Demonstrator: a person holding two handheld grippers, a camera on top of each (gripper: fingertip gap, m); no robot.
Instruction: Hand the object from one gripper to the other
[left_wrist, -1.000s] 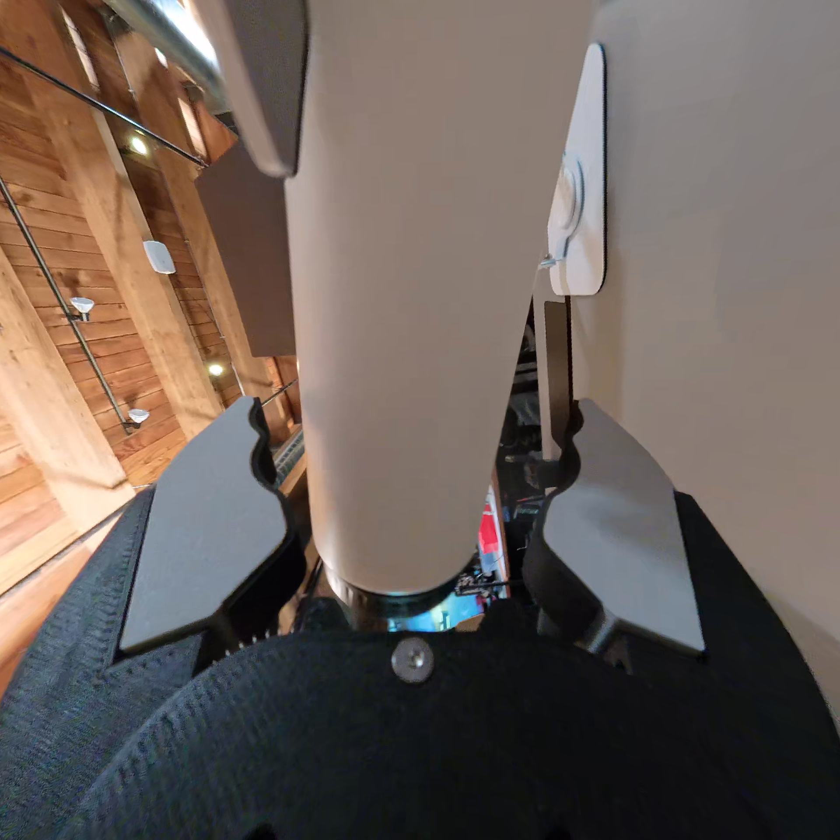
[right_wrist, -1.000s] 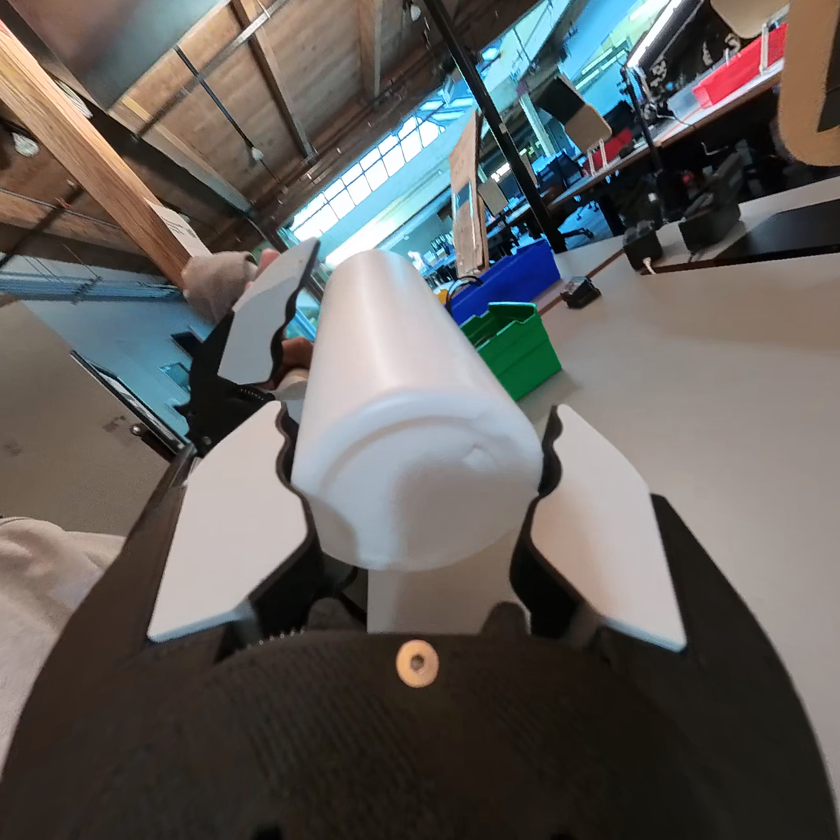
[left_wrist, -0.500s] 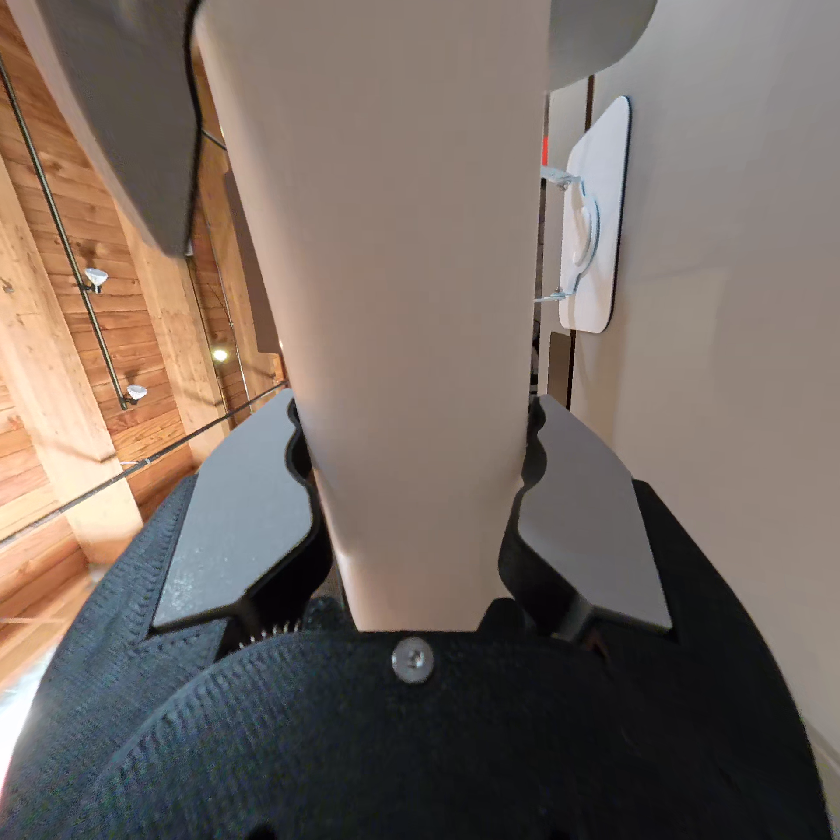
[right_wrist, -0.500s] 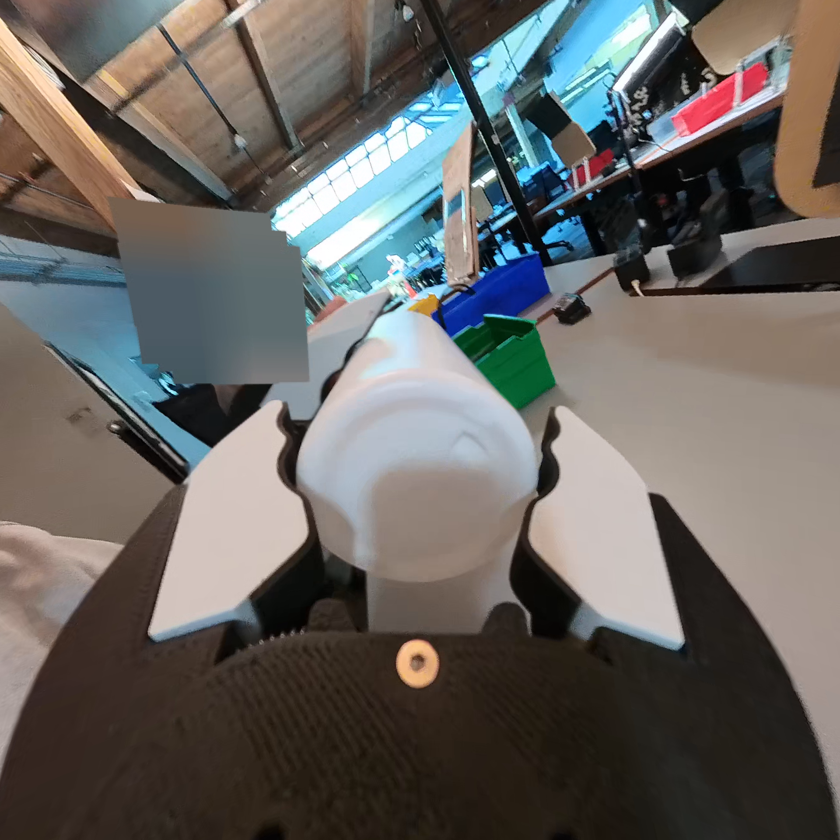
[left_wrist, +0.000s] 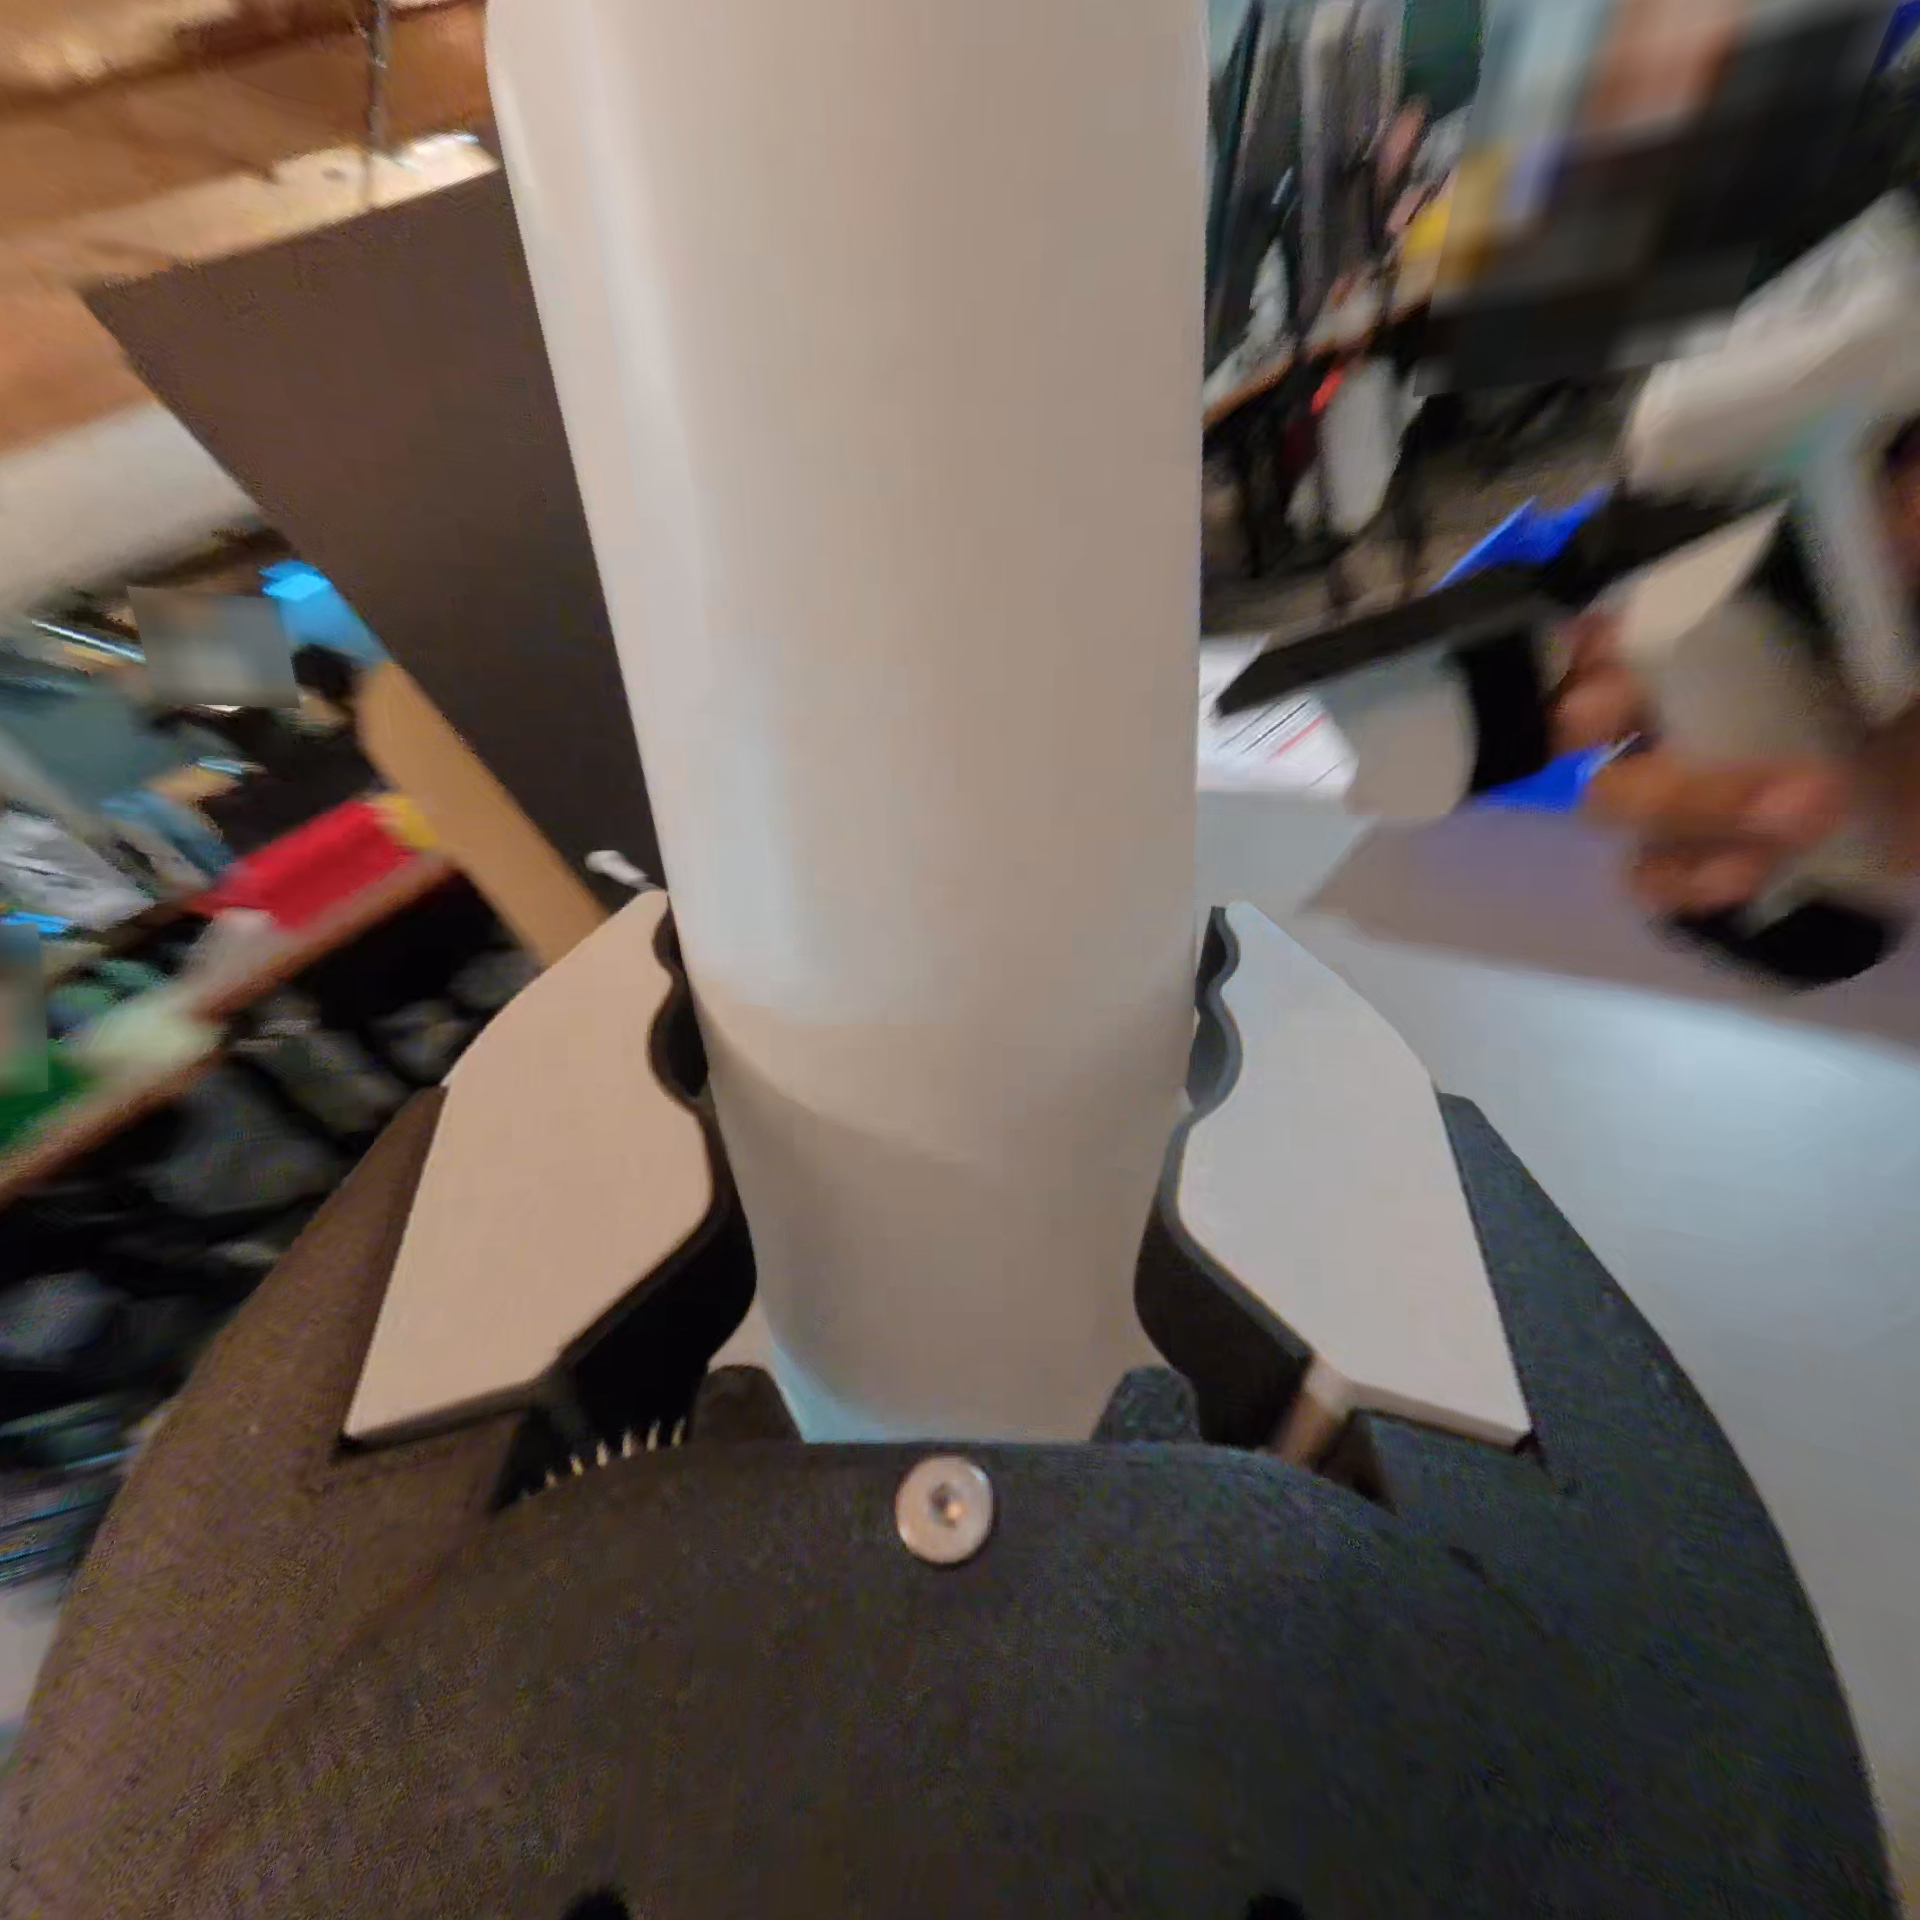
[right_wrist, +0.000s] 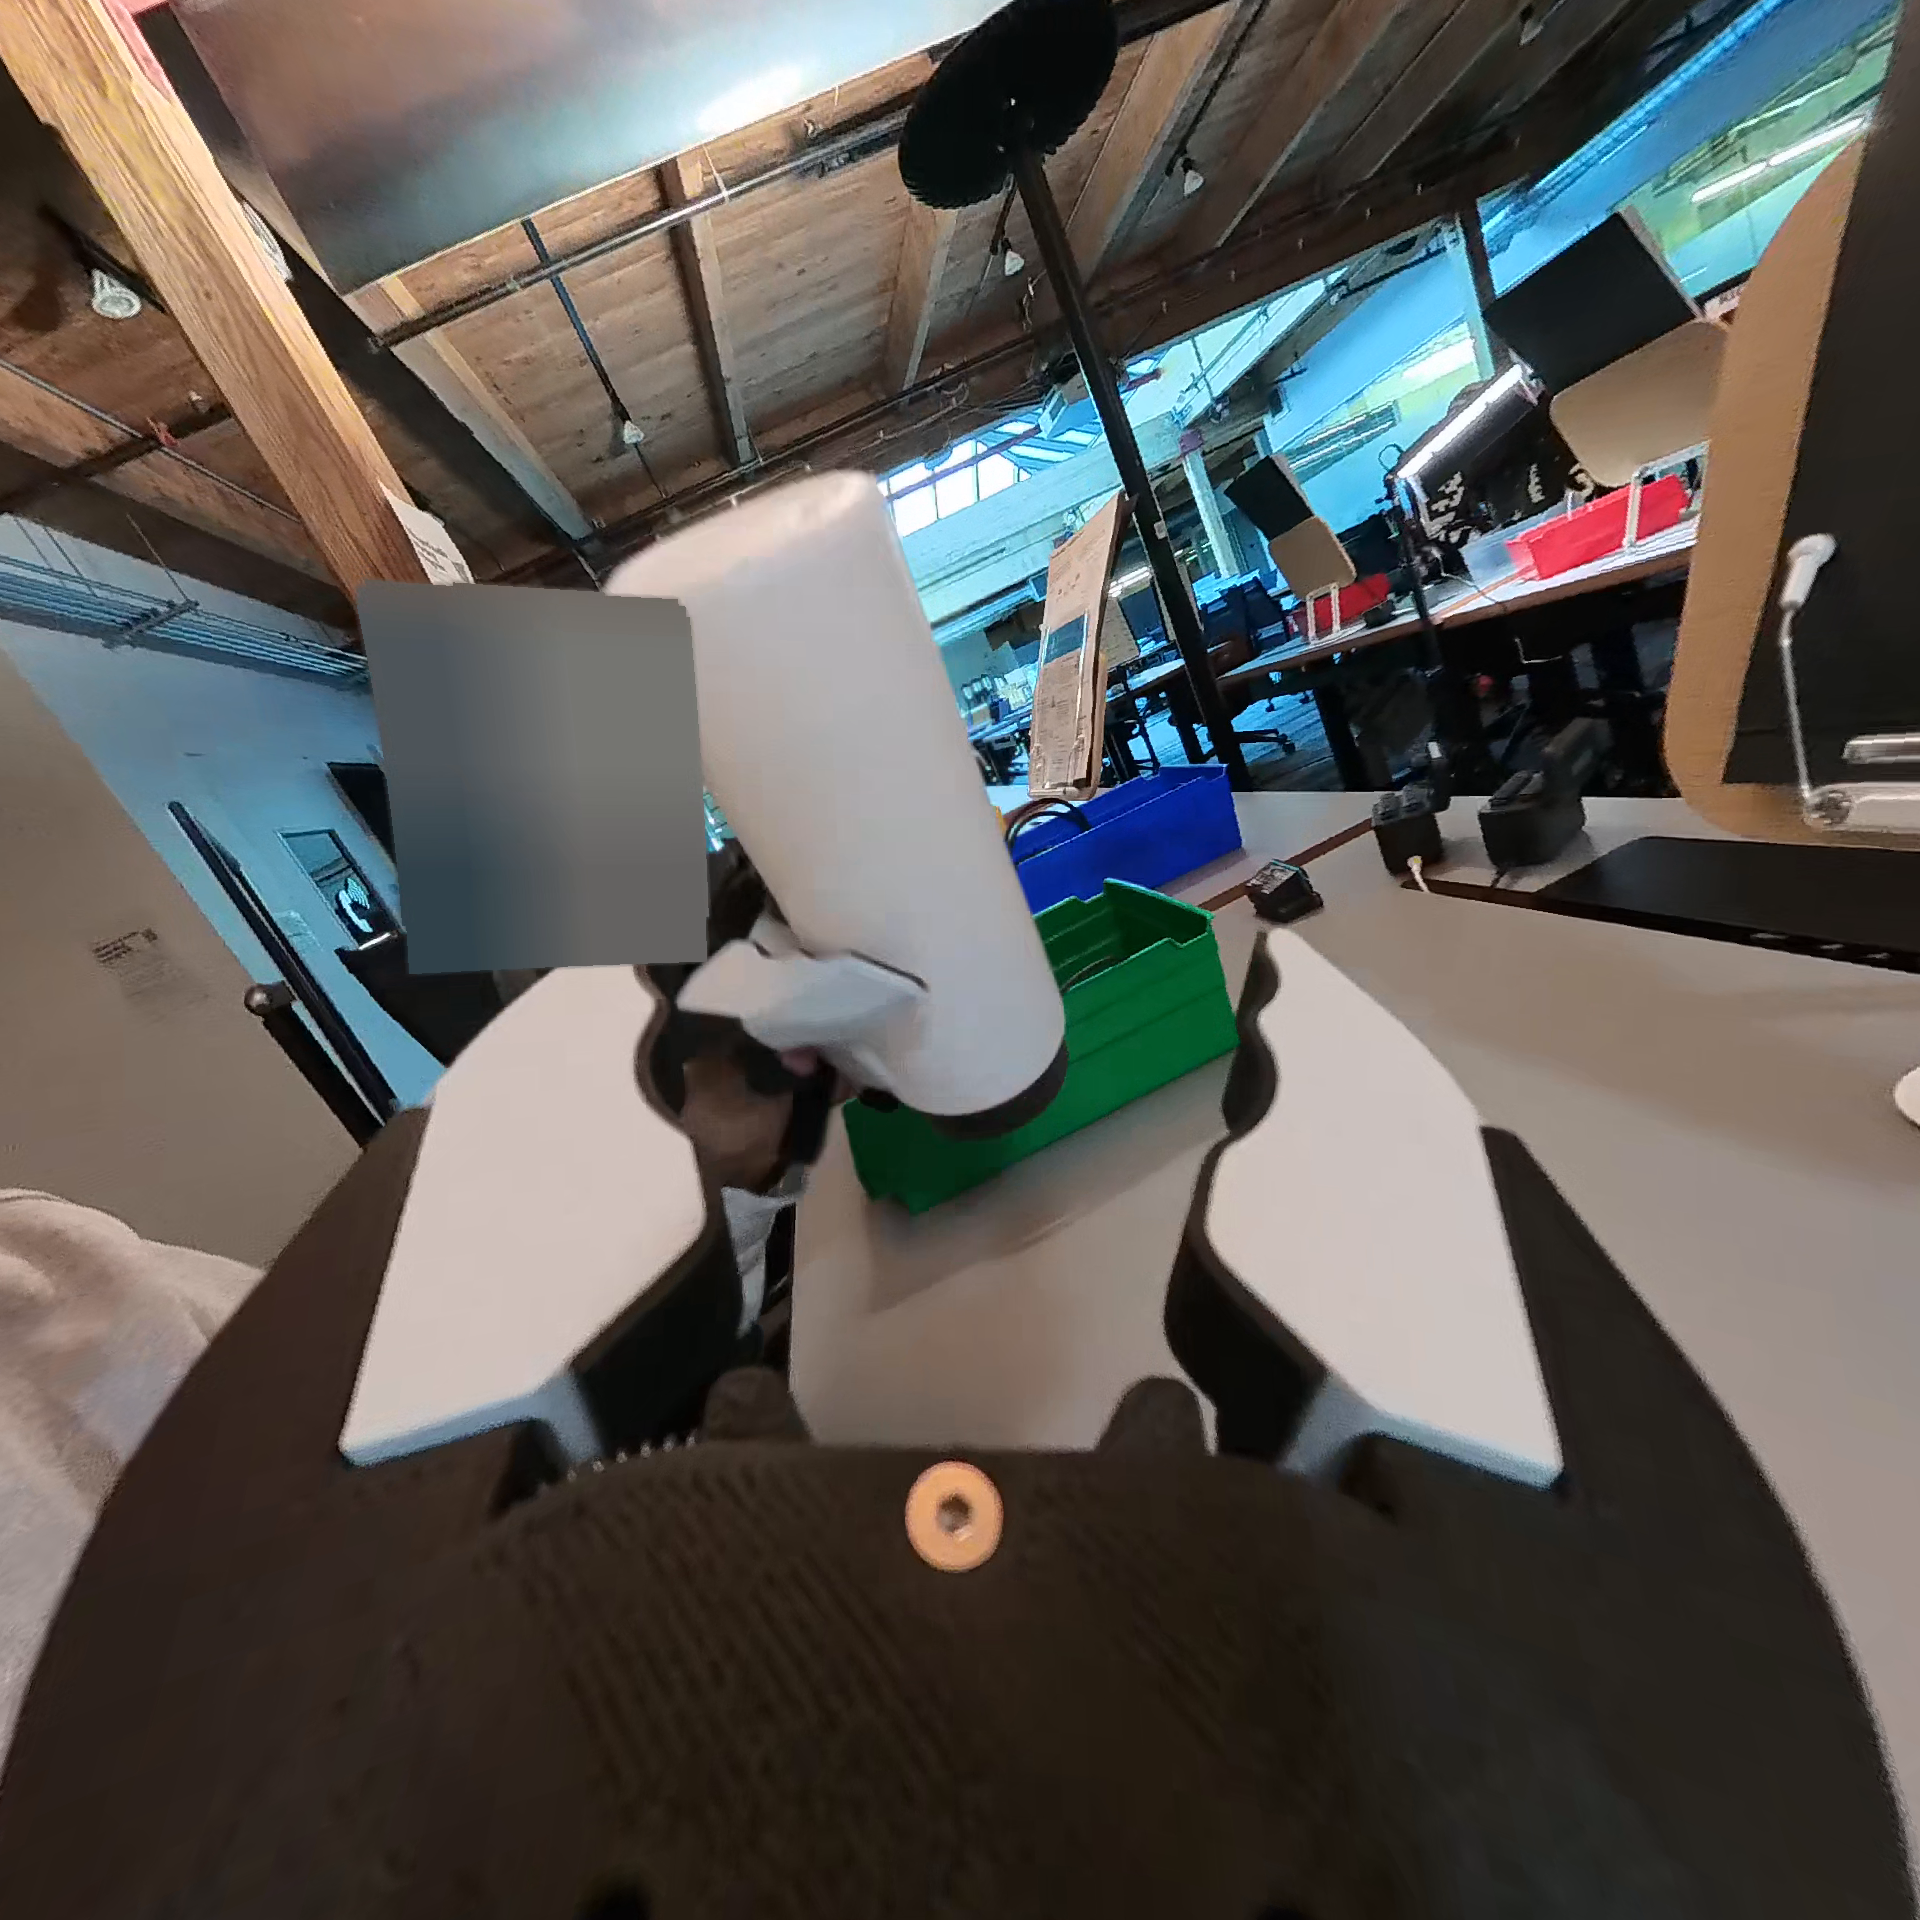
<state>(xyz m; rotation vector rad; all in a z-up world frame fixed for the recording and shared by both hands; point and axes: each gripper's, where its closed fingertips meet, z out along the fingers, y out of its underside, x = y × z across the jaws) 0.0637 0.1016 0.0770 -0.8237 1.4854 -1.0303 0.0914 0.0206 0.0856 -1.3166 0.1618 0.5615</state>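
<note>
Table: pale grey top, fills the right and near ground of the right wrist view; its surface also shows at the lower right of the left wrist view.

White cylinder: the task's object. In the left wrist view it fills the centre, running straight away from the camera, its near end seated between the two fingers. In the right wrist view it hangs in the air left of centre, tilted, top leaning left, a dark band around its lower end. It is above the table, not resting on it.

Left gripper: jaws clamped on the cylinder, both fingers pressed against its sides near the lower end. In the right wrist view it shows farther off, blurred, holding the cylinder low down from the left, with a hand partly visible behind it.

Right gripper: jaws apart, nothing between them; the table and bin show through the gap. It is clear of the cylinder, on the near side. In the left wrist view it sits far right, heavily blurred, held by a hand.

Green bin: on the table, centre, just behind and below the cylinder's lower end.

Blue bin: farther back on the table, behind the green one.

Two small black blocks: far right part of the table, side by side; what they are cannot be made out.
</note>
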